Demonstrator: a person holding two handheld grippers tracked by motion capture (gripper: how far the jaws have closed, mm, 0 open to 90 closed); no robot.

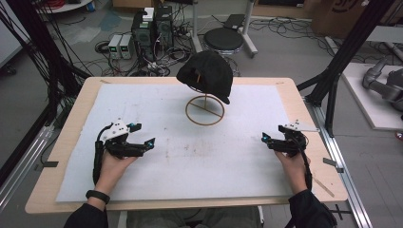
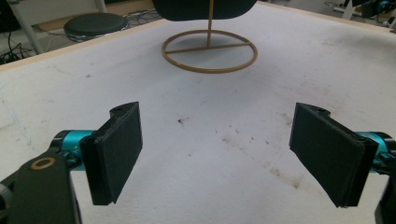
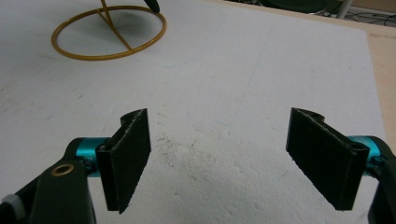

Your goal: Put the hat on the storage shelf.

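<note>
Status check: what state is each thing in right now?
Cap: hanging on the stand, untouched.
Stand: upright on the mat.
Left gripper: open, holding nothing, low over the mat.
Right gripper: open, holding nothing, low over the mat.
Mat: flat, stained.

Even, soft overhead light washes the white mat [image 1: 190, 156] bright, close to glare in both gripper views. Shadows are faint: a pale smudge sits under the black cap [image 1: 206, 73] on its gold stand [image 1: 205, 110]. The high view looks slightly soft and grainy; room edges fall dim.
</note>
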